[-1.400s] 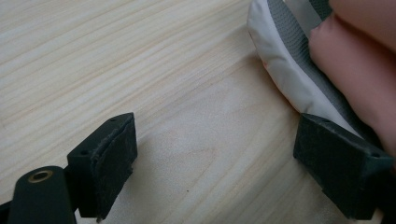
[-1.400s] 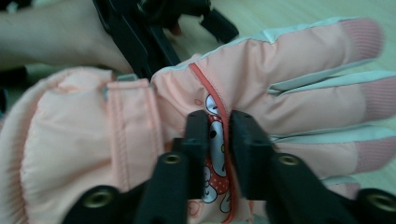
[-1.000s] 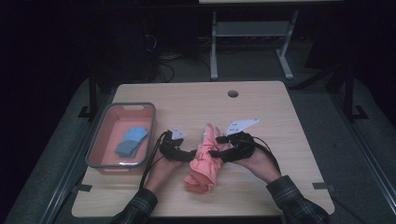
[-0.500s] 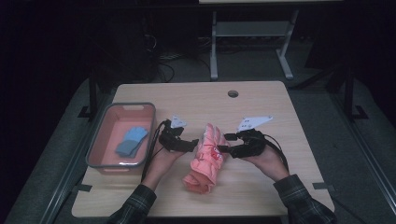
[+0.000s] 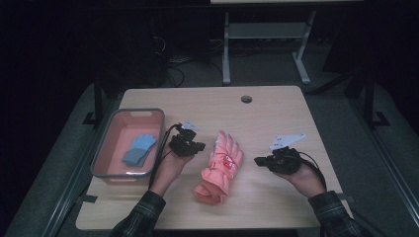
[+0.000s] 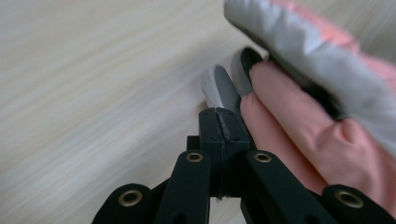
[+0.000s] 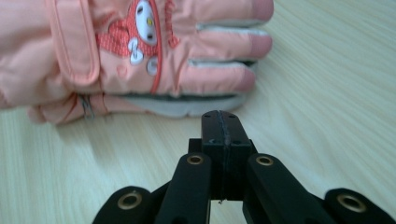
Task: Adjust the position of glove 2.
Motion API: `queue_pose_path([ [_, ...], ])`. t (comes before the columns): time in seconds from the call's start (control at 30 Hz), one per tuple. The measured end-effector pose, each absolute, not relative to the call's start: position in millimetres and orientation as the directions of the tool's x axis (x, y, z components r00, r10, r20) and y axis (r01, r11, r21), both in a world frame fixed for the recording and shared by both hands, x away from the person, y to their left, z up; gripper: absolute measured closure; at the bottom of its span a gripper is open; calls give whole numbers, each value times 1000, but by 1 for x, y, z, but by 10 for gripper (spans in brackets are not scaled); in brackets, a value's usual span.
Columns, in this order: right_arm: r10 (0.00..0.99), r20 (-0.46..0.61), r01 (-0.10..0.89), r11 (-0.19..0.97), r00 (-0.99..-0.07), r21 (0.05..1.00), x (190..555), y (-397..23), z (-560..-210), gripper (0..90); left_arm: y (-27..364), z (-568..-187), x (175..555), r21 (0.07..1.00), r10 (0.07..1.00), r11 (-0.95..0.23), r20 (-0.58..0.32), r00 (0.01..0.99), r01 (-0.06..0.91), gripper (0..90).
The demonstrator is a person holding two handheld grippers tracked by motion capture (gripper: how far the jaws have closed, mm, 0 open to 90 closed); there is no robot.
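Gloves: 2 pink gloves (image 5: 220,168) are lying stacked in the middle of the worktop (image 5: 276,113), fingers pointing away from the person, cuff folded toward the near edge.
Left gripper: the left gripper (image 5: 197,146) is sitting just left of the gloves with its jaws pressed flat together on nothing, having just been closing; in the left gripper view its tip (image 6: 219,116) is lying right beside a grey fingertip of the glove (image 6: 299,135).
Right gripper: the right gripper (image 5: 259,160) is hanging near the gloves on their right, apart from them, its jaws likewise having just been closing and now meeting with nothing between them (image 7: 220,122).
Bin: a pink bin (image 5: 106,148) is standing at the left of the worktop, holding a blue cloth (image 5: 139,149).
Risk 1: a closed tip nudging the top glove is likely sliding it off the lower 1, since nothing is pinning the stack.
Risk 2: a grab at 1 layer is probably splitting the pair.
Risk 3: the left cable (image 5: 165,140) is trailing near the bin and could be snagging its rim.
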State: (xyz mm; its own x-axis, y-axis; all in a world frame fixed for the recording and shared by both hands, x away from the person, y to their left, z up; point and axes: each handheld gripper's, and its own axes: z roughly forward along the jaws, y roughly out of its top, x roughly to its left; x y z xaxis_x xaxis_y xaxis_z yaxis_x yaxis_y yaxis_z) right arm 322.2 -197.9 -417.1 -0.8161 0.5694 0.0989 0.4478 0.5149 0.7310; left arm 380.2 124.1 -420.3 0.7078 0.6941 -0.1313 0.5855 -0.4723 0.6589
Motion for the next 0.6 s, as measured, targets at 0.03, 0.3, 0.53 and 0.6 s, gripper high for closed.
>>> queue_pose_path([
  [0.03,571,97,446,512,-815,734,320,-201,-418,898,120,-424,382,648,684,-485,-137,717,587,897],
  [0.3,574,105,461,521,-812,719,313,-216,-428,862,90,-437,391,633,623,-532,-157,766,563,896],
  [0.53,535,107,443,551,-838,707,307,-206,-431,862,69,-439,398,643,556,-562,-172,813,521,896],
  [0.6,528,107,439,557,-843,705,307,-204,-431,856,67,-436,400,642,545,-580,-150,825,501,895],
])
